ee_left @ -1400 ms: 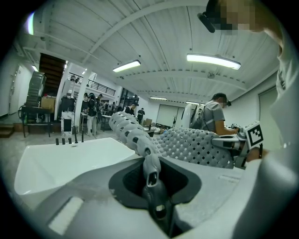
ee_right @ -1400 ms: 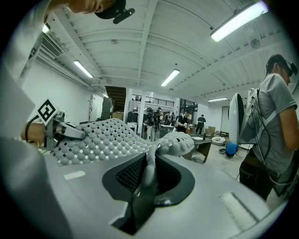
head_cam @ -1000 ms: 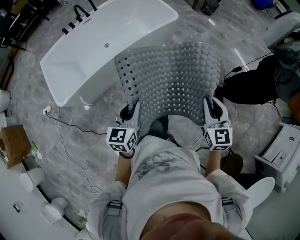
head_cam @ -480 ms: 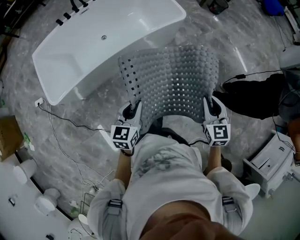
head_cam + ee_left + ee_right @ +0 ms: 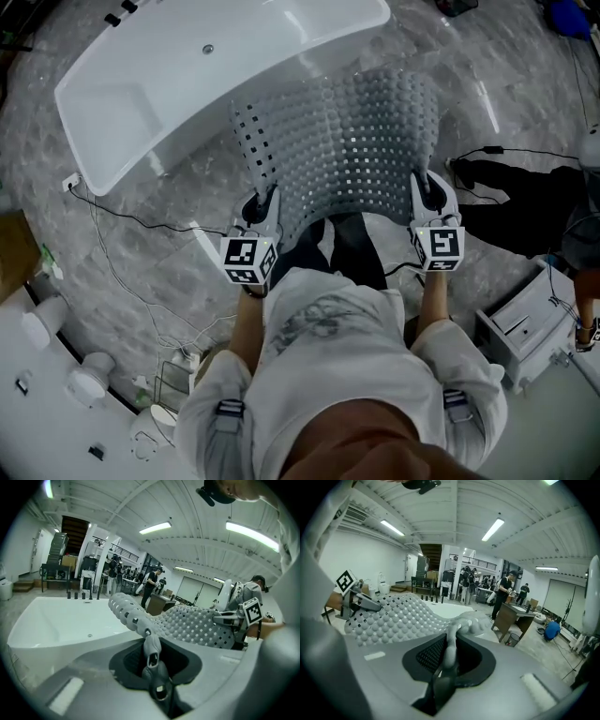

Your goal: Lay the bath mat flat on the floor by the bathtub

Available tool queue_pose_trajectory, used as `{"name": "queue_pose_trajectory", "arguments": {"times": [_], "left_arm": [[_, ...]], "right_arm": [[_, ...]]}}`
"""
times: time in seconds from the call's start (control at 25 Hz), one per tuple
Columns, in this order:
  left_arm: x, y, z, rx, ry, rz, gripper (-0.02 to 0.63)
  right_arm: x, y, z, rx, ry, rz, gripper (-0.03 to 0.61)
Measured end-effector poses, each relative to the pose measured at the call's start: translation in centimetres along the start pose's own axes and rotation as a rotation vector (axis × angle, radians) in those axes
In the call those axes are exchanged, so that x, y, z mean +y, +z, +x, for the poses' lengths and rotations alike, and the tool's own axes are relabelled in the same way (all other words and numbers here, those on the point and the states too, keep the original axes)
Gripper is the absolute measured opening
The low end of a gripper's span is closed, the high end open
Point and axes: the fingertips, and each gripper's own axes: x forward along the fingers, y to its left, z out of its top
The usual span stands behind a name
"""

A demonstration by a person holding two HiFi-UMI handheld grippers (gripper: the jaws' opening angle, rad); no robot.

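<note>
Grey marble floor [image 5: 525, 103] here, with a white bathtub [image 5: 216, 84] sitting just ahead. The bath mat [image 5: 347, 141] is hanging in the air beside the tub, not lying down yet. The left gripper [image 5: 265, 208] is pinching one near corner and the right gripper [image 5: 427, 192] the other, jaws clamping narrow on the rubber. Looks to me like the positioning step is going on. Next it's probably calling for lowering the far edge first, then easing the rest flat alongside the tub before letting go.
</note>
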Motion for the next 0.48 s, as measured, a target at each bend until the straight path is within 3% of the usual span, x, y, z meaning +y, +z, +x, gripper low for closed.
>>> {"name": "queue_pose_trajectory", "arguments": {"times": [0.48], "left_arm": [[1.7,-3.1,7.0,0.042,0.129,-0.067,0.061]], "right_arm": [[-4.2,-3.4,8.5,0.035,0.115,-0.026,0.057]]}}
